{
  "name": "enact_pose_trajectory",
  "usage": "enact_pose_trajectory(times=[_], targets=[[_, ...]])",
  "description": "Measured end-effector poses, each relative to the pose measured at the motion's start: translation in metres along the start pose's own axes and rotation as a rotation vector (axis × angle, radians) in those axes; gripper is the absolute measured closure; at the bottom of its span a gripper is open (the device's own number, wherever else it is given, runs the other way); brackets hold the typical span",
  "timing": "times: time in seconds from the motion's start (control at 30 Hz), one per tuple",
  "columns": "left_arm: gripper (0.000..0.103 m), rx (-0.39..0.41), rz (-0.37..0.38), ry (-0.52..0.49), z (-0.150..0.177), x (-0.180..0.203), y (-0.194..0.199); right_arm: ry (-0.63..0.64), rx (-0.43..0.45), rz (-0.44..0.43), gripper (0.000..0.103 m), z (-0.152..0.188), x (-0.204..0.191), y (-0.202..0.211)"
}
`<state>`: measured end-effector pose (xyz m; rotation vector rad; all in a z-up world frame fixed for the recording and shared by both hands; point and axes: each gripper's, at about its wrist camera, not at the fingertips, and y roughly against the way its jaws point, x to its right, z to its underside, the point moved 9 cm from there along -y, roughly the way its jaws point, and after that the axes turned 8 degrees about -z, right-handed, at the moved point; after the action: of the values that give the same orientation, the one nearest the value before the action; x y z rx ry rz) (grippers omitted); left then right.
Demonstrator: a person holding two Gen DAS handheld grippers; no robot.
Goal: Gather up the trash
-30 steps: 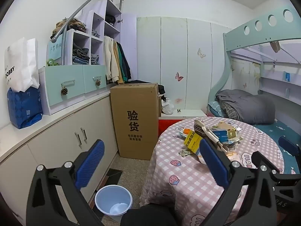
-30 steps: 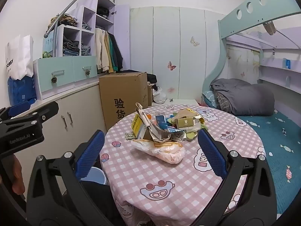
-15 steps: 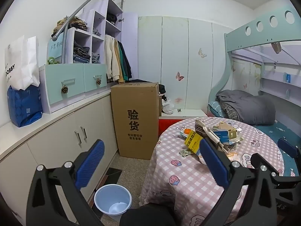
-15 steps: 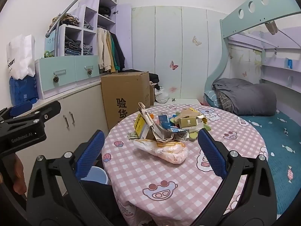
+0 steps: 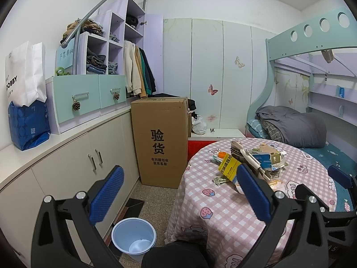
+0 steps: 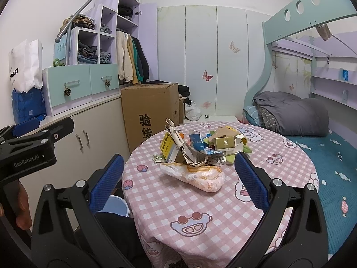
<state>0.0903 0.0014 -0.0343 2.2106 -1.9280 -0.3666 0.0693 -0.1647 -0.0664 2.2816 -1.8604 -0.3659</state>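
Trash pile (image 6: 196, 149) sits mid table (image 6: 223, 201), all light crumply stuff: cartons, paper, a soft plastic bag (image 6: 194, 176) in front. I'd pinch the bag by its bunched end, it'll probably slip and sag. Both grippers, left (image 5: 178, 192) and right (image 6: 176, 178), are spread wide with nothing in them. Bin (image 5: 133, 236) is on the floor left of the table, big box (image 5: 160, 140) behind it

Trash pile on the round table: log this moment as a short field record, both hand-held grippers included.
trash pile: heaped on the pink checked tablecloth; yellow box, crumpled paper, gold carton
nearest item: orange-white plastic bag, lying in front of the heap
bin: blue bucket on the floor, left of the table
left hand-held gripper: open, holding nothing
right hand-held gripper: open, holding nothing
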Motion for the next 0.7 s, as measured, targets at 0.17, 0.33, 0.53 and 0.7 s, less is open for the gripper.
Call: enact_pose_trajectory(times=[0.17,0.33,0.53,0.7], targets=[[0.004,-0.002,0.001,-0.004,0.0006,0.0007,0.0005,-0.002,-0.001,-0.002,0.006,0.0003,-0.0001,-0.0001],[0.004,-0.002,0.001,-0.004,0.0005,0.0008,0.0004,-0.003,-0.002,0.000,0.006,0.0017,-0.0001,0.0000],[0.004,-0.002,0.000,-0.003,0.0006,0.0007,0.0003,-0.005,-0.005,-0.002,0.006,0.0032,-0.0002,0.0006],[0.004,-0.004,0.000,-0.005,0.0011,0.0011,0.0003,-0.006,-0.007,-0.002,0.006,0.0044,-0.0001,0.0004]])
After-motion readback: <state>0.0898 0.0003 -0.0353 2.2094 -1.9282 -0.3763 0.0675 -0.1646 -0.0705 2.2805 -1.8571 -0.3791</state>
